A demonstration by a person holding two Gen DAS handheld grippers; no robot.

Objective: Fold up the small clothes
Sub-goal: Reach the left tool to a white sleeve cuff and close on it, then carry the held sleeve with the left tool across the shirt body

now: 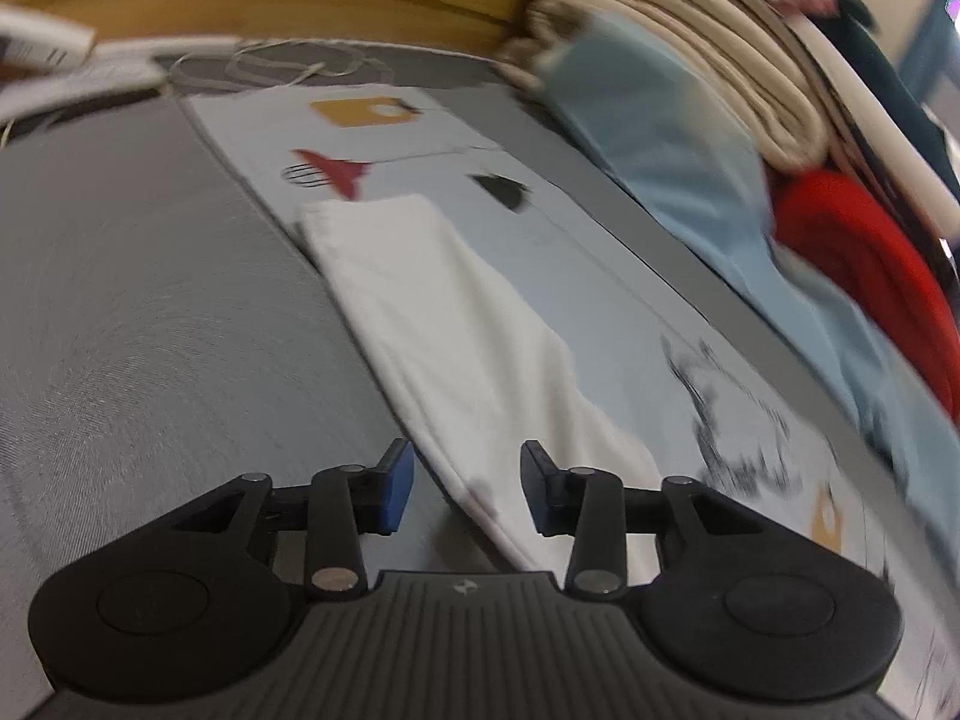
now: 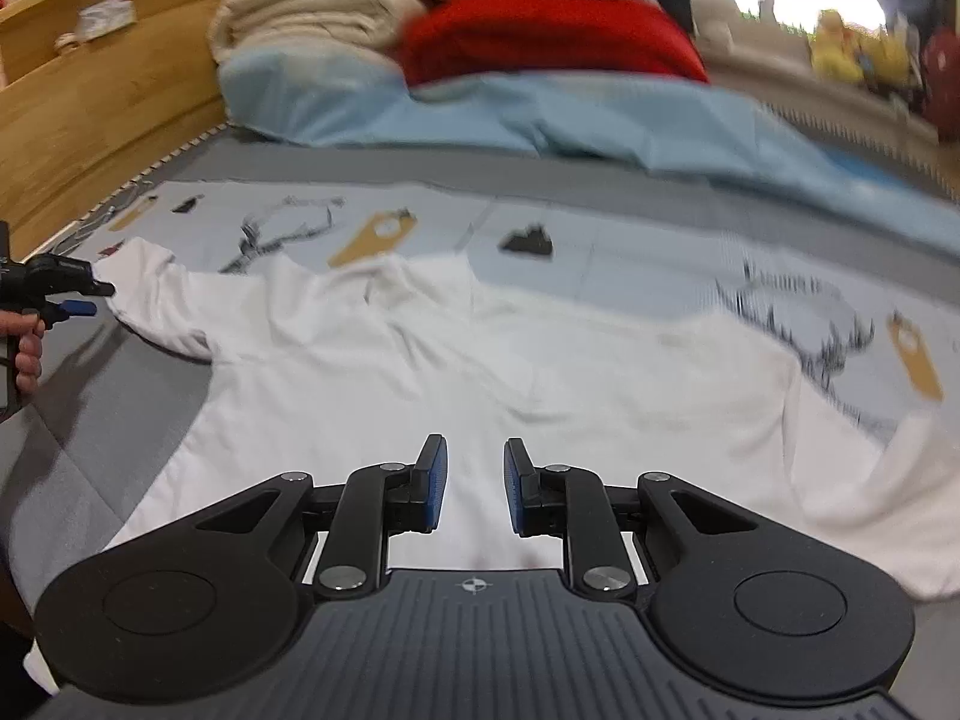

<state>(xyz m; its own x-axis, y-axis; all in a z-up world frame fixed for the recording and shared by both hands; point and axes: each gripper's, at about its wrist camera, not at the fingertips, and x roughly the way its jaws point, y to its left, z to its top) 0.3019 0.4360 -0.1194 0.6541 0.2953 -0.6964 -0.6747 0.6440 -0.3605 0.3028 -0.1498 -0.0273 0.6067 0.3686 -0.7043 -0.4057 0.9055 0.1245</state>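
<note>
A white T-shirt (image 2: 450,360) lies spread flat on a patterned pale-blue sheet (image 2: 630,252), with its collar toward the far side. My right gripper (image 2: 475,483) hovers over the shirt's near body. Its blue pads stand a little apart and no cloth is pinched between them. In the left wrist view one white sleeve (image 1: 456,330) stretches away from me. My left gripper (image 1: 468,492) is open, and the sleeve's hem edge lies below the gap between its fingers, untouched by the pads. The left gripper (image 2: 78,294) also shows at the sleeve's tip, held by a hand (image 2: 27,354).
A pile of folded laundry sits at the far side: beige blankets (image 2: 312,12), a red cloth (image 2: 552,36) and a light-blue cloth (image 2: 480,114). A wooden bed frame (image 2: 102,96) runs along the left. Grey mattress (image 1: 150,300) shows beside the sheet.
</note>
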